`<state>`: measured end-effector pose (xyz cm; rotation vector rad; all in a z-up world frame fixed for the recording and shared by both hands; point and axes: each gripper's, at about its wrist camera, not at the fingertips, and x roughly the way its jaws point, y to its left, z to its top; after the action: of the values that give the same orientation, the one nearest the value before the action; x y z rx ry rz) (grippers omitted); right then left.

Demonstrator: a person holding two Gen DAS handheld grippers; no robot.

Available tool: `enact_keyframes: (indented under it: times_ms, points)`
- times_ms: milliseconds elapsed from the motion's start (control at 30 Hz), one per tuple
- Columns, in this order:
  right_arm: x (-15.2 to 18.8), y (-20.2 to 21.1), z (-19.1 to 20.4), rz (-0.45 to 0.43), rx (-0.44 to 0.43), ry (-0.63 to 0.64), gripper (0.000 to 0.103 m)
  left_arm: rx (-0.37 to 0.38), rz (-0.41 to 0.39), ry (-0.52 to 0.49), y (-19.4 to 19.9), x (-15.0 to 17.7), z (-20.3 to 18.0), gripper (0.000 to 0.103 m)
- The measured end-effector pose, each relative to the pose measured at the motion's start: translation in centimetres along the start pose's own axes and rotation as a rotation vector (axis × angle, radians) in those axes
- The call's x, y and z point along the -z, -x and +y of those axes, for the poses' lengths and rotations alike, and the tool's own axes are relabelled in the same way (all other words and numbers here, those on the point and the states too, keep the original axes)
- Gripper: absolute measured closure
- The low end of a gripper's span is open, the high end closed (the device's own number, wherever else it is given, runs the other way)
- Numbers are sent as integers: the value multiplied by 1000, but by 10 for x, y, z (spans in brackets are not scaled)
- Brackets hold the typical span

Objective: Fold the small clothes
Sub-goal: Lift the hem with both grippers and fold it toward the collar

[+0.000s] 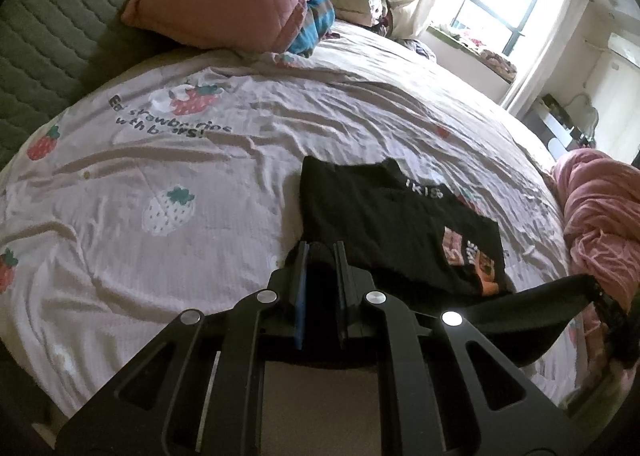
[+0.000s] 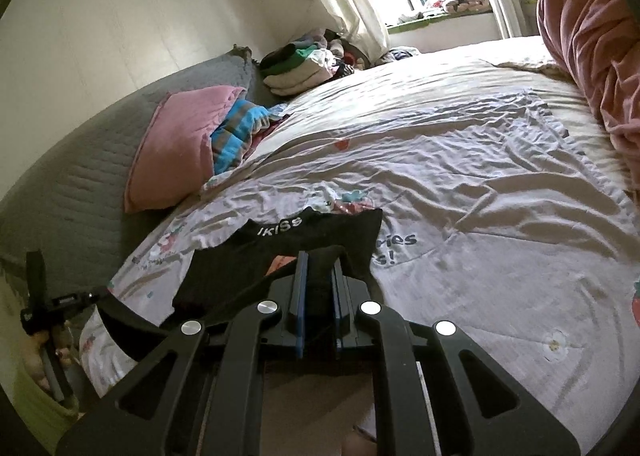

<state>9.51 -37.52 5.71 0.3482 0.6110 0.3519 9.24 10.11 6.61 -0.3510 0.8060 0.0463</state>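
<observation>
A: From the left wrist view, we have the left gripper [image 1: 322, 246] clenched on the near hem of the black T-shirt [image 1: 384, 216], which lies on the strawberry-print bedsheet [image 1: 160, 160] with its collar away from us.

B: It looks light and limp to us, so it should sag wherever we leave it unsupported.

A: From the right wrist view, our right gripper [image 2: 320, 258] is pinched on the other near corner of the same shirt [image 2: 304, 240].

B: Then corners are the right hold. We judge thin jersey can slip from the pads, and the sheet beneath may drag the cloth and wrinkle it.
</observation>
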Motion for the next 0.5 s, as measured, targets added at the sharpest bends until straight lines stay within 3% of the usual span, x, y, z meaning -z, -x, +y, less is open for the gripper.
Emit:
enact_keyframes:
  times_ms: [500]
  points:
    - [-33, -60, -8, 29, 40, -65, 94, 4, 28, 14, -44, -39, 4, 98]
